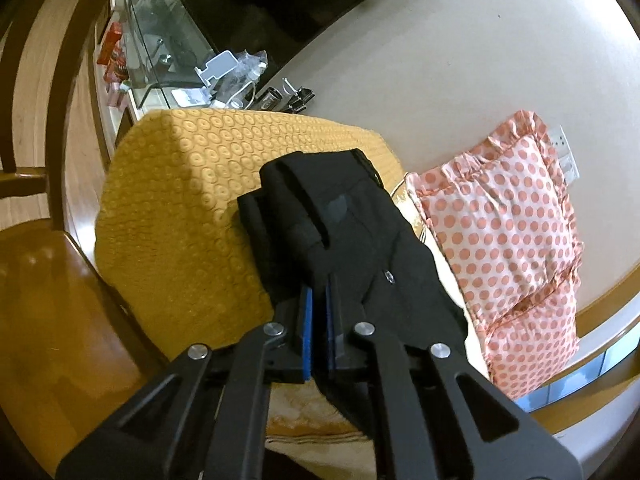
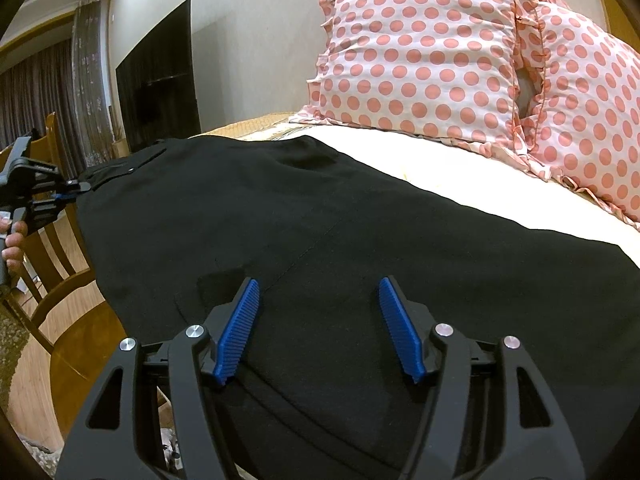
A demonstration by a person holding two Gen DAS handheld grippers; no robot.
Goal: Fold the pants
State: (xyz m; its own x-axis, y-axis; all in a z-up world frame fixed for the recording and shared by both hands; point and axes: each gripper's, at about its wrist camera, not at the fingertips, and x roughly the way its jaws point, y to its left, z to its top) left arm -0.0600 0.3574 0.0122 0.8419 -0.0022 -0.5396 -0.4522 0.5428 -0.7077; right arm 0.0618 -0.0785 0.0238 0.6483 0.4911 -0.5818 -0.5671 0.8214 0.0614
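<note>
Pants [image 2: 304,216], black, lie spread across the bed, and the far waistband end hangs right at the bed's edge above a wooden chair [image 2: 60,280]. Over on that side the left gripper [image 1: 318,300] is clamped tight on a fold of the black cloth, blue pads squeezed together with fabric between them; how much cloth sits inside is hard to tell, black on black. From the right wrist view that gripper shows small at the frame's left edge, a hand [image 2: 12,240] on its handle partly cut off. The right gripper [image 2: 320,300] hovers with its jaws spread wide over the near part of the pants, nothing pinched; whether its tips touch the cloth I cannot tell. The pants' near end drops out of view below the gripper body. Two pink polka-dot pillows [image 2: 424,60] sit just beyond the pants, a strip of pale sheet [image 2: 460,168] between. A yellow patterned blanket [image 1: 180,200] lies beside the gripped end, with bare wall behind.
</note>
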